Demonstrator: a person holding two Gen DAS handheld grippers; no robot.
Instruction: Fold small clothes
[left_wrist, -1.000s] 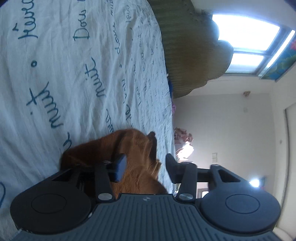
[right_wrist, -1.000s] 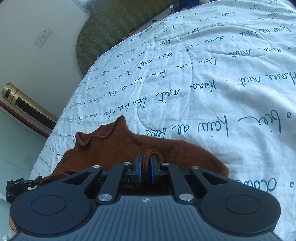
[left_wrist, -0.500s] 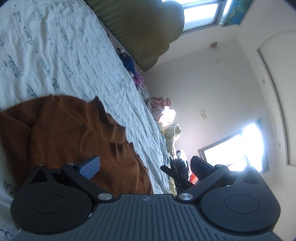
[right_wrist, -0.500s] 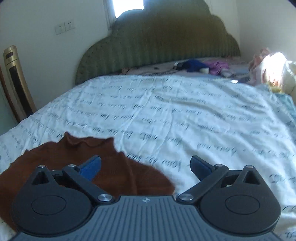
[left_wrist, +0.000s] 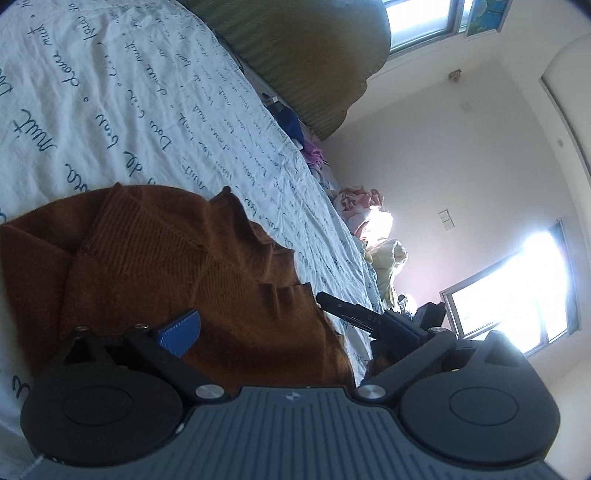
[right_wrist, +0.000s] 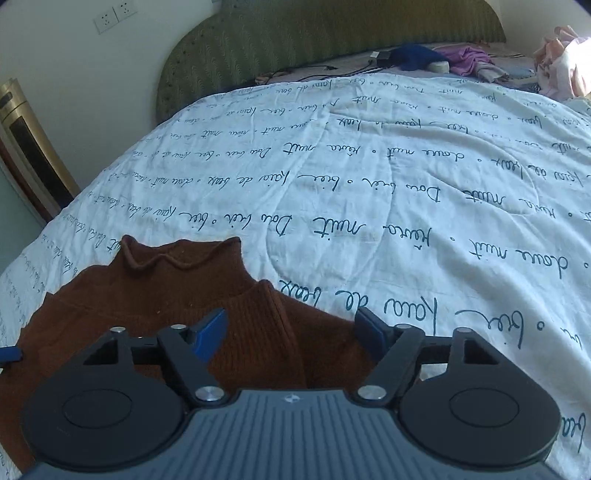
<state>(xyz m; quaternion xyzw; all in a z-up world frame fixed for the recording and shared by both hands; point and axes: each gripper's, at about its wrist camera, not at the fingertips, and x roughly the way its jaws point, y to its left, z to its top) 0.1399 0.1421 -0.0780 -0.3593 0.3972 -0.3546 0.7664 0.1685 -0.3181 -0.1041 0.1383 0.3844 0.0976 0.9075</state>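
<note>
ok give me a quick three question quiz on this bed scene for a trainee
1. True or false: the left gripper is clamped on the sweater.
2. Which colour is the headboard? A) green B) red C) white
3. Fill in: the sweater lies on a white quilt printed with dark ____.

Key
1. False: its jaws stand wide apart above the sweater, pinching nothing.
2. A
3. Writing (cursive script).
</note>
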